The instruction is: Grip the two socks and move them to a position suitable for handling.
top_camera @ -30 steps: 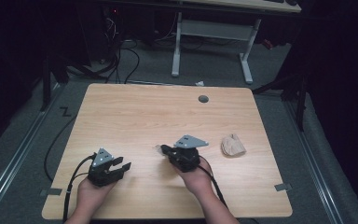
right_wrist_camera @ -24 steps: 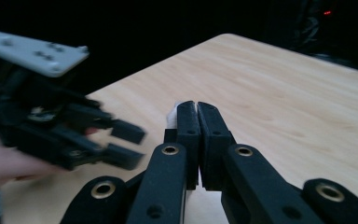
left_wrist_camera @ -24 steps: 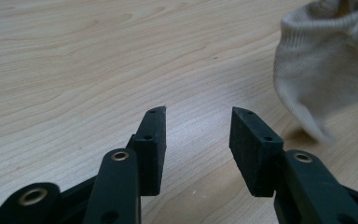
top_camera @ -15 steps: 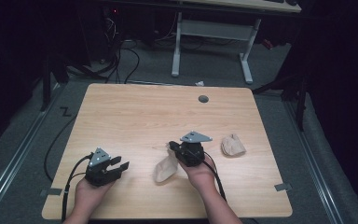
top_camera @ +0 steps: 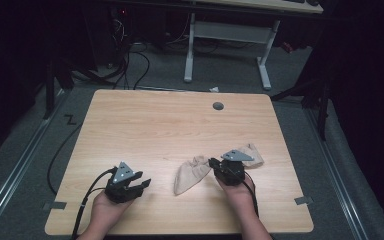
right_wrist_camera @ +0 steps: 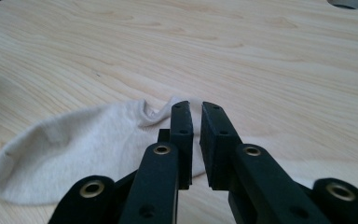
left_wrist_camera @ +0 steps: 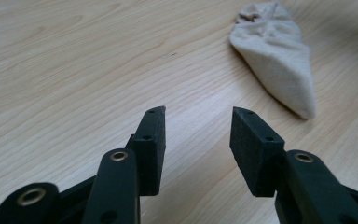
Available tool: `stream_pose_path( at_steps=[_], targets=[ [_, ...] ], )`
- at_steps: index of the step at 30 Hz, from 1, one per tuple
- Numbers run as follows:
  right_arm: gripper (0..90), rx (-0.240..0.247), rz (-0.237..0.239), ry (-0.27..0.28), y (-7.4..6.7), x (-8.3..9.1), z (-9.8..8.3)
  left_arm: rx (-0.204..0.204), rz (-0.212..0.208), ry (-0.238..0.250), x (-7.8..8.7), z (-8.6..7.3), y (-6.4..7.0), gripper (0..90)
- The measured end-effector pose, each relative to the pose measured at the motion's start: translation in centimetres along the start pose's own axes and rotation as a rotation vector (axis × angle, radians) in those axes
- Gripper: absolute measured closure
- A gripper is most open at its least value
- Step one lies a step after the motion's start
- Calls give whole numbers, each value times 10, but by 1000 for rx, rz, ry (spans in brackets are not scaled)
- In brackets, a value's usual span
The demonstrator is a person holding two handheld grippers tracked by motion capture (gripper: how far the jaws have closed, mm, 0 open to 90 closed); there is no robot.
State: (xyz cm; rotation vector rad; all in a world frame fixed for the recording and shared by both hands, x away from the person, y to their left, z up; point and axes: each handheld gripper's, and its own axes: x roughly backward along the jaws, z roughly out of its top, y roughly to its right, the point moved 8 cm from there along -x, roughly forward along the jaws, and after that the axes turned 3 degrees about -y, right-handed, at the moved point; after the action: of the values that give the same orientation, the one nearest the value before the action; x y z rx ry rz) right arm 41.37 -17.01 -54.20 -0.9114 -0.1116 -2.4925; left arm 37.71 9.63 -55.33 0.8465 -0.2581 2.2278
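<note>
**One sock laid out, its partner waiting**

You are setting a beige sock (top_camera: 192, 174) down on the tabletop (top_camera: 170, 125) near the middle of the near edge, just left of your right gripper (top_camera: 213, 163). Its jaws have just been opening and are standing narrowly apart, with the sock's cuff lying beside and under the left jaw rather than pinched between them, so the release looks about finished. Your left gripper (top_camera: 142, 183) is hovering at the near left, jaws wide with nothing between them, the sock lying ahead of it. A second sock (top_camera: 252, 151) is lying just behind your right gripper, partly hidden. Judging by this, pairing or folding the two is what is left.
</note>
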Motion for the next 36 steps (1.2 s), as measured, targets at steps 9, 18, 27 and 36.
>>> stream_pose_path(
  at_steps=[9, 18, 27, 36],
  targets=[
    [762, 0, -62, 13, 21, 26, -19, -78, -61, 17, -22, 24, 40, 545],
    [776, 5, -60, 17, 22, 28, -20, -154, -91, 30, -46, 48, 83, 799],
    [797, 97, -53, -9, 4, 14, -15, -191, -29, -40, -67, 41, 80, 788],
    [857, 178, -76, -114, -4, -37, 3, -163, -3, -54, -60, 27, 62, 794]
  ],
)
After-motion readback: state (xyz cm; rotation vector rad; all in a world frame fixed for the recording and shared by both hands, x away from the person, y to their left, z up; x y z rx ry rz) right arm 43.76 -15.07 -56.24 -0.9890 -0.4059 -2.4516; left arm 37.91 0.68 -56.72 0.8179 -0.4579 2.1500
